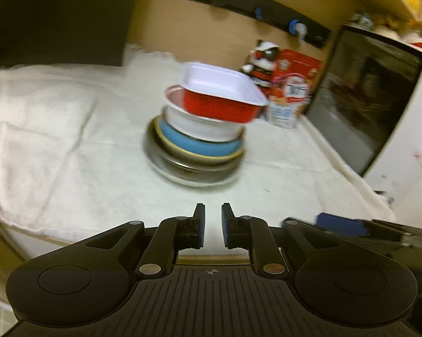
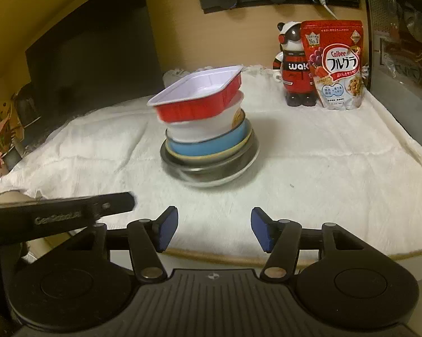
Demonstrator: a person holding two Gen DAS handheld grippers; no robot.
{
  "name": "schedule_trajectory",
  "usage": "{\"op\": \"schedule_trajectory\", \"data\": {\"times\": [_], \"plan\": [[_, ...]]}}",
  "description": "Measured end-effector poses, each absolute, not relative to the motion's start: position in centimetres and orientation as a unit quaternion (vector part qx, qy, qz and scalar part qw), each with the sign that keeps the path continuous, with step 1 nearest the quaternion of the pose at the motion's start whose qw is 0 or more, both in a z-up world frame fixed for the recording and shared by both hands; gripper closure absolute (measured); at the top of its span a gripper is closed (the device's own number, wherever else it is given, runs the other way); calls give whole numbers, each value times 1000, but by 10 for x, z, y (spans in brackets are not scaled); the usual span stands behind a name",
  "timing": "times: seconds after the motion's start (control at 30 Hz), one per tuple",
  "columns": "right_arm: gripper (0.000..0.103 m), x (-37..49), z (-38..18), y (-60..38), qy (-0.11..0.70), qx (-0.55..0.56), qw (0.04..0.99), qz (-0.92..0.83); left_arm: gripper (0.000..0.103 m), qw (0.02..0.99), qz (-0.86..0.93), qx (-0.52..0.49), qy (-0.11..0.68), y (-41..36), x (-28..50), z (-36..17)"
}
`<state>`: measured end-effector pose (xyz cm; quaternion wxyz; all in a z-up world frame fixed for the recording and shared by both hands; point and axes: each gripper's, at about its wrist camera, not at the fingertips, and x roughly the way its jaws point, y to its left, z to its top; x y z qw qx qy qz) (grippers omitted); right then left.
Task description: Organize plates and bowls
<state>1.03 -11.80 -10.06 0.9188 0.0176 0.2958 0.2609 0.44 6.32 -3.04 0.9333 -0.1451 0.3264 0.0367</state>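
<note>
A leaning stack of dishes stands mid-table on the white cloth [image 2: 323,168]. A red foil tray with a white inside [image 2: 194,106] [image 1: 219,106] sits on top, tilted. Under it are a white bowl [image 2: 208,129] [image 1: 202,129], a blue plate [image 2: 208,146] [image 1: 199,146] and a steel bowl [image 2: 211,168] [image 1: 188,168] at the bottom. My left gripper [image 1: 213,213] is shut with nothing in it, short of the stack near the table's front edge. My right gripper [image 2: 213,224] is open and empty, also in front of the stack. The two grippers hover side by side.
A red cereal bag [image 2: 334,64] and a bear figure [image 2: 294,64] stand at the back right. A dark-doored appliance [image 2: 402,56] [image 1: 365,98] walls the right side. A dark screen [image 2: 93,56] fills the back left, with a plant [image 2: 0,137] at the far left.
</note>
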Motion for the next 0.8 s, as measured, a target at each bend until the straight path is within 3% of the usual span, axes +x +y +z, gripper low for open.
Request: {"op": "schedule_trajectory", "data": {"times": [0.27,0.8], "plan": [[41,-24,-103,-125,274,26,925,263,88,946,104,-68,300,26,-36,-24],[40,-22,-101,-127,280,20,925,256,88,939,100,-67,322,25,-36,-22]]}}
